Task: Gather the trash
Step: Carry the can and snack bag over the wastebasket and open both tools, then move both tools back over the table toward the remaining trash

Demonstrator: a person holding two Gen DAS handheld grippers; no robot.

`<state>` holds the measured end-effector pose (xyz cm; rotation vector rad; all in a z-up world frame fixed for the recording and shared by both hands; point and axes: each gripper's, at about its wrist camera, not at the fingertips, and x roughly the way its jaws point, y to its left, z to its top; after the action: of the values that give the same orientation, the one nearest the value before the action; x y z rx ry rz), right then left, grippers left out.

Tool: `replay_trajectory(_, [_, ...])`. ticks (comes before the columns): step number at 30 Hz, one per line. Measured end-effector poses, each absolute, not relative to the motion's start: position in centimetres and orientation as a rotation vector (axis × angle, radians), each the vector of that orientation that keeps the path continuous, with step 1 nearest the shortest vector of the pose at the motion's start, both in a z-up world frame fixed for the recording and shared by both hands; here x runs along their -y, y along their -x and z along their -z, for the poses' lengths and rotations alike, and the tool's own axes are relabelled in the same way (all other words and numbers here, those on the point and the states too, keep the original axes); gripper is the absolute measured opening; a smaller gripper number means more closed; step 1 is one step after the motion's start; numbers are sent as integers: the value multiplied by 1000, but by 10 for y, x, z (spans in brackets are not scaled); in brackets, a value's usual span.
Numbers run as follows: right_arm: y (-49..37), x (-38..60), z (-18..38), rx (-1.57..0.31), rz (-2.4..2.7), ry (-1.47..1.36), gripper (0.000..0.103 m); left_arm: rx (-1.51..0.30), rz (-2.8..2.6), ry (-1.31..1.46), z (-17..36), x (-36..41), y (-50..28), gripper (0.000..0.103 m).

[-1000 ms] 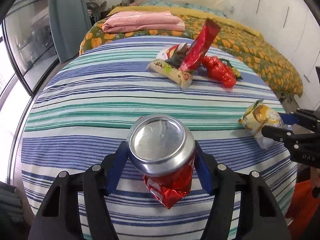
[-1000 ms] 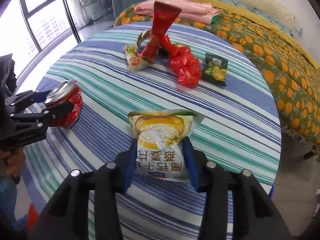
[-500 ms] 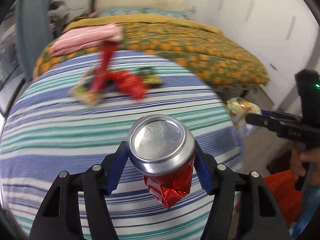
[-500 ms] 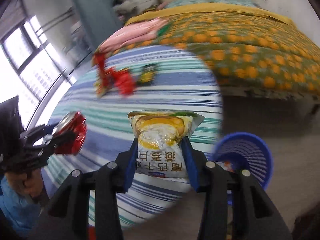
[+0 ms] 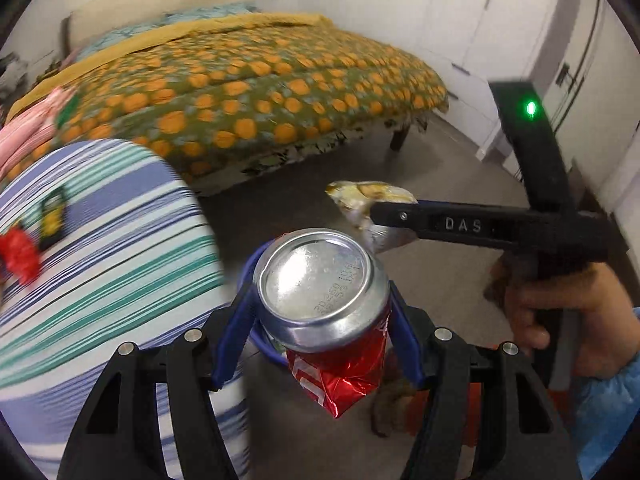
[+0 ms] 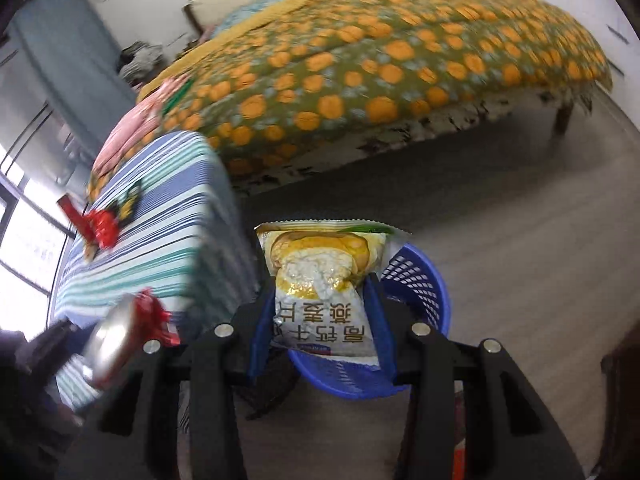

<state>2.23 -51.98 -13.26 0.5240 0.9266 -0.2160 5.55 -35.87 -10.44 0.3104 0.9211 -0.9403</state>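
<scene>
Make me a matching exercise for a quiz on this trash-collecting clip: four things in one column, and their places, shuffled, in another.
Things:
1. crushed red can
2. yellow snack packet
3. blue basket
4. small green packet

Places:
A. lying on the striped tablecloth
B. clamped in the right hand-held gripper
C. standing on the floor beside the table
D. clamped in the left hand-held gripper

Pairs: 1-D, 2-B, 3-C, 4-A
</scene>
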Motion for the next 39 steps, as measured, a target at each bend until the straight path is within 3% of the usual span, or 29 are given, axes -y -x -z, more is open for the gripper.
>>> replay_trajectory(13, [-40, 583, 209, -1003, 276, -722, 44, -980, 897, -424, 185, 436, -71, 63])
replay_trajectory(15, [-44, 589, 216, -998, 273, -753, 48, -973, 894, -444, 192, 442, -73, 64])
replay_trajectory(17, [-43, 601, 219, -960, 277, -805, 64, -965, 882, -462, 200, 449, -76, 67])
replay_trajectory(19, [-39, 610, 216, -926, 300, -827, 67, -953, 845, -476, 205, 454, -80, 83])
replay_trajectory(23, [-23, 625, 197, -844, 370, -836, 76, -944, 866, -429, 188, 448, -78, 86])
replay_trajectory(27, [-11, 620, 174, -802, 441, -735, 88, -877, 912, -377, 149, 417, -67, 91])
replay_trajectory(33, [-8, 554, 152, -788, 459, -456, 90, -835, 847, -340, 113, 330, -58, 95])
replay_trajectory(39, [-11, 436, 138, -786, 283, -204, 91, -881, 591, -283, 121, 200, -84, 95])
